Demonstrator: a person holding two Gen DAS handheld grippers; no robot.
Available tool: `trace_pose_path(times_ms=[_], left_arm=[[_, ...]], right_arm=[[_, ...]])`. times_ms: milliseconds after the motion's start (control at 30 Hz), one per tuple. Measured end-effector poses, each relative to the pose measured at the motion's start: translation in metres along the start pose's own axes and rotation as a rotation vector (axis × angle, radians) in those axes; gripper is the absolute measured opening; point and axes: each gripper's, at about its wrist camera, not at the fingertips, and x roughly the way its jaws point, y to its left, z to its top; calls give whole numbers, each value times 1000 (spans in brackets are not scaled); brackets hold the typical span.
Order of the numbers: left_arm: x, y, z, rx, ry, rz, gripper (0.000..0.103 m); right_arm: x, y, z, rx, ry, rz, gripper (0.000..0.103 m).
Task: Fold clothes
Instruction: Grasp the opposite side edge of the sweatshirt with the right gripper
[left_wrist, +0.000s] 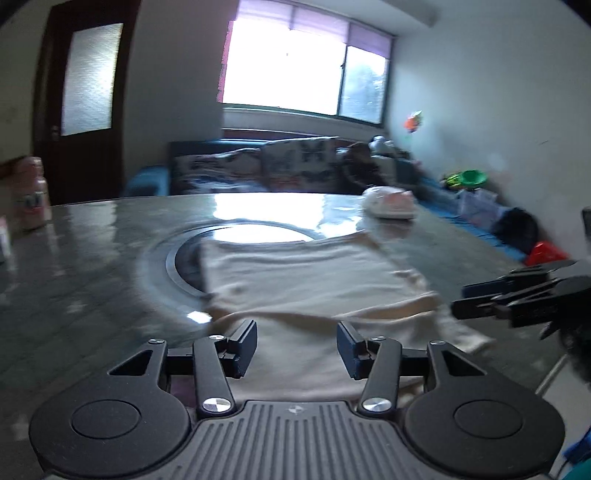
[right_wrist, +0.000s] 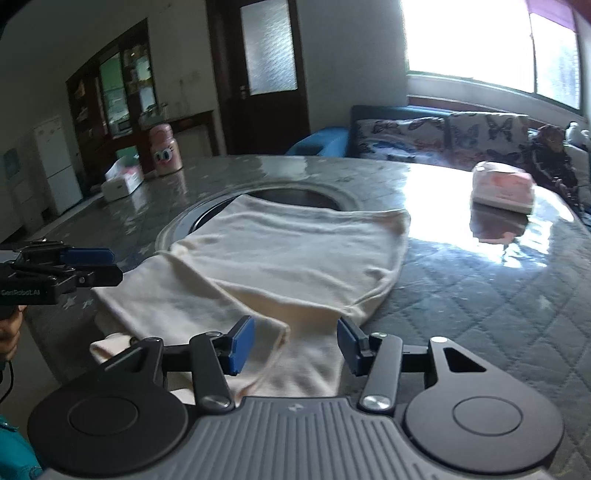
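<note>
A cream garment (left_wrist: 306, 273) (right_wrist: 288, 251) lies partly folded on the grey quilted table (right_wrist: 480, 295), its far edge over a round inset (right_wrist: 295, 194). My left gripper (left_wrist: 297, 343) hovers open above the garment's near part, cloth showing below and between its fingers with no pad pressing on it. Seen from the right wrist, the left gripper (right_wrist: 107, 266) sits at the garment's left edge. My right gripper (right_wrist: 295, 343) is open too, over a folded flap at the near edge. It shows in the left wrist view as the right gripper (left_wrist: 465, 295), beside the garment's right corner.
A pink tissue box (right_wrist: 502, 188) (left_wrist: 391, 206) rests on the far right of the table. A pink bottle (right_wrist: 165, 151) and a white box (right_wrist: 122, 181) stand at the far left. A sofa (right_wrist: 424, 133) lies beyond the table. A person's hand (right_wrist: 9, 332) holds the left gripper.
</note>
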Motion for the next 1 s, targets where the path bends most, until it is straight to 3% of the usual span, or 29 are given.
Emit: trace_pose_path(times_ms=[333, 600, 833, 1000], left_arm=[[-6, 28, -24, -21, 67, 66, 54], [-8, 31, -34, 4, 78, 30, 54], [-9, 30, -36, 21, 62, 32, 51], [-9, 24, -37, 73, 50, 36, 35]], right_arm=[[29, 14, -3, -42, 74, 34, 29], [26, 18, 1, -59, 57, 9, 7], [21, 23, 9, -85, 31, -8, 5], [8, 25, 19, -104, -15, -39, 4]])
